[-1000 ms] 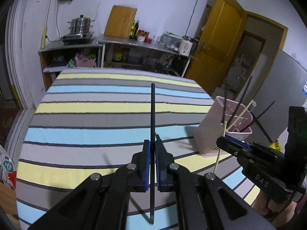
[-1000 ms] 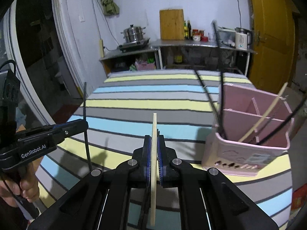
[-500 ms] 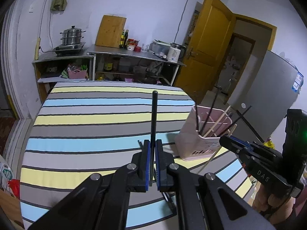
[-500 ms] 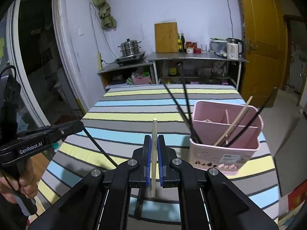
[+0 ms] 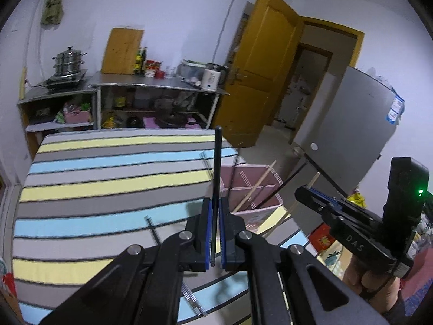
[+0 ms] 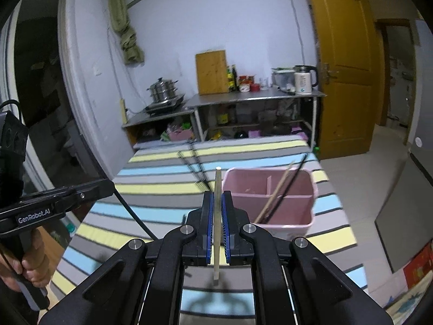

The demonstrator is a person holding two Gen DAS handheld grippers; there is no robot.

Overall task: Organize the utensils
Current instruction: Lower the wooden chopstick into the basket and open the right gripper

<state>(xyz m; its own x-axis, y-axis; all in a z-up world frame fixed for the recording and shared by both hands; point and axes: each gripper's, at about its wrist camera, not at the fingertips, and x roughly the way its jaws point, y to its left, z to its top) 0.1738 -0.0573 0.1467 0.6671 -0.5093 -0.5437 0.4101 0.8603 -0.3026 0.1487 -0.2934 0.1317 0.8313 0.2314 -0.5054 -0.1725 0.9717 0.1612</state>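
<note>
Above a table draped in a yellow, blue and grey striped cloth [image 6: 167, 189], the left gripper [image 5: 215, 233] is clamped on one slim black chopstick [image 5: 216, 168] and the right gripper [image 6: 216, 230] on one pale wooden chopstick [image 6: 217, 205], each pinched low on its shaft and standing upright. Both sticks look light, stiff and smooth, likely to pivot unless held nearer mid-length. The single pink plastic divided holder [image 6: 295, 226] just beyond contains about one wooden and two black chopsticks, though blur makes the count uncertain.
</note>
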